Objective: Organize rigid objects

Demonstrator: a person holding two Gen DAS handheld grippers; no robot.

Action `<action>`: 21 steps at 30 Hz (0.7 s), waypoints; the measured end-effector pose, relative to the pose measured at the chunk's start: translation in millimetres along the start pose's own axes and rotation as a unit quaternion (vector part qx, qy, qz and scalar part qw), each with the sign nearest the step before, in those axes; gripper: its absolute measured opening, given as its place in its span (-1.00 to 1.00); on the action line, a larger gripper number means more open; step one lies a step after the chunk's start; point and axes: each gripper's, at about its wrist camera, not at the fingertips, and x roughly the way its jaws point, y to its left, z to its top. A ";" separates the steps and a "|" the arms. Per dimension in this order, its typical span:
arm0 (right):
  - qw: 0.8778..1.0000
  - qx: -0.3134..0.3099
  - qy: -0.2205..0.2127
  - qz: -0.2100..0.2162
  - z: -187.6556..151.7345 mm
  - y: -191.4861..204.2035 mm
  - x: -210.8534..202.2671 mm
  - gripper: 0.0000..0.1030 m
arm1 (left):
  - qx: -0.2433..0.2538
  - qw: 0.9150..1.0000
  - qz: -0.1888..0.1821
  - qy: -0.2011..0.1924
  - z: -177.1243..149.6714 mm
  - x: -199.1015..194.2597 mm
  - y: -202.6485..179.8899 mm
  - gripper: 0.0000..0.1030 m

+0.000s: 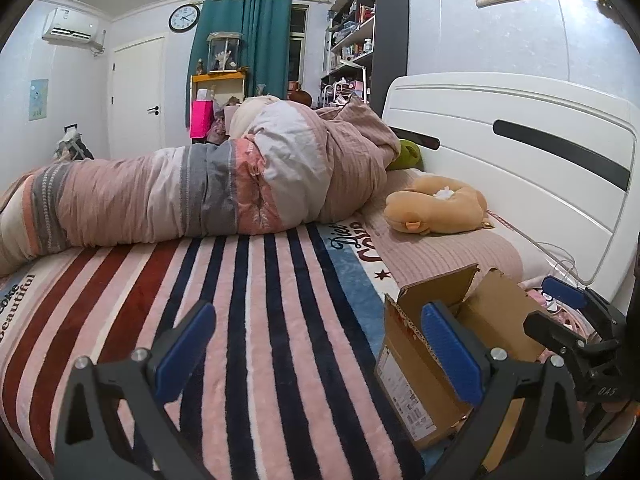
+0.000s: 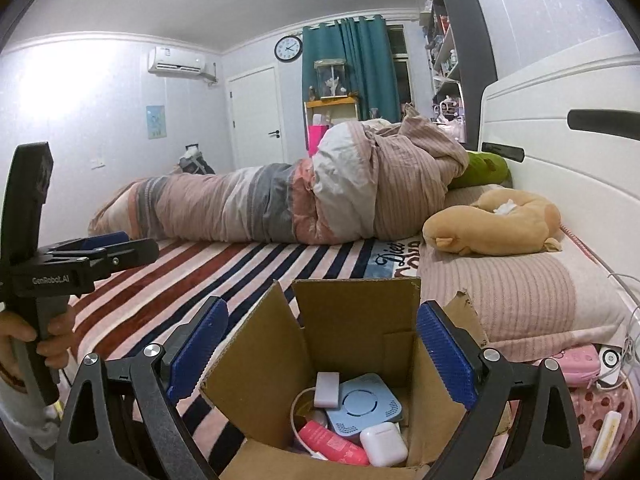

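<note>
Left wrist: striped blanket (image 1: 260,320), bedroom.

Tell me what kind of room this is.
Most likely a bedroom in a home. There is a bed with a white headboard, a rolled-up duvet lying on a striped blanket, and a plush toy resting on a pillow.

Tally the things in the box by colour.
White: 2, a charger and an earbud case
Blue: 1, a square gadget
Pink: 1, a tube
Total: 4 showing in the box; more may lie hidden beneath.
</note>
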 end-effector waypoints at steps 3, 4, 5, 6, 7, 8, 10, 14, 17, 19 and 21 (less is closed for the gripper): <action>1.000 0.001 -0.001 0.001 0.9 -0.5 -0.2 0.85 | 0.000 1.000 0.004 -0.002 -0.3 -2.4 0.8 0.98; 1.000 0.001 -0.001 0.001 0.8 -0.8 0.0 0.85 | 0.000 1.000 0.006 -0.003 -0.4 -3.3 1.2 0.98; 1.000 0.001 -0.001 0.001 0.8 -1.3 0.0 0.85 | 0.000 1.000 0.007 -0.003 -0.3 -3.7 1.3 0.98; 1.000 0.001 -0.001 0.001 0.9 -1.1 -0.2 0.85 | 0.000 1.000 0.008 -0.004 -0.4 -4.5 1.9 0.98; 1.000 0.001 -0.001 0.002 0.9 -1.5 -0.1 0.85 | -0.001 1.000 0.008 -0.004 -0.5 -4.9 2.4 0.98; 1.000 0.001 -0.001 0.002 0.9 -1.4 -0.1 0.85 | -0.002 1.000 0.009 -0.004 -0.5 -5.7 3.1 0.98; 1.000 0.001 0.000 0.002 1.2 -0.3 0.2 0.85 | -0.001 1.000 0.010 -0.005 -0.5 -6.9 4.1 0.98; 1.000 0.001 -0.002 0.002 1.3 -0.2 0.1 0.85 | -0.002 1.000 0.014 -0.007 0.1 -7.8 5.2 0.98; 1.000 0.001 -0.003 0.003 2.3 0.3 0.3 0.85 | -0.003 1.000 0.015 -0.007 -0.7 -8.4 6.2 0.98; 1.000 0.000 -0.003 0.003 2.4 -0.1 0.5 0.85 | -0.003 1.000 0.017 -0.006 -1.3 -8.6 7.0 0.98; 1.000 0.001 -0.003 0.003 2.3 -0.7 0.5 0.85 | -0.003 1.000 0.018 -0.005 -1.9 -8.8 7.9 0.98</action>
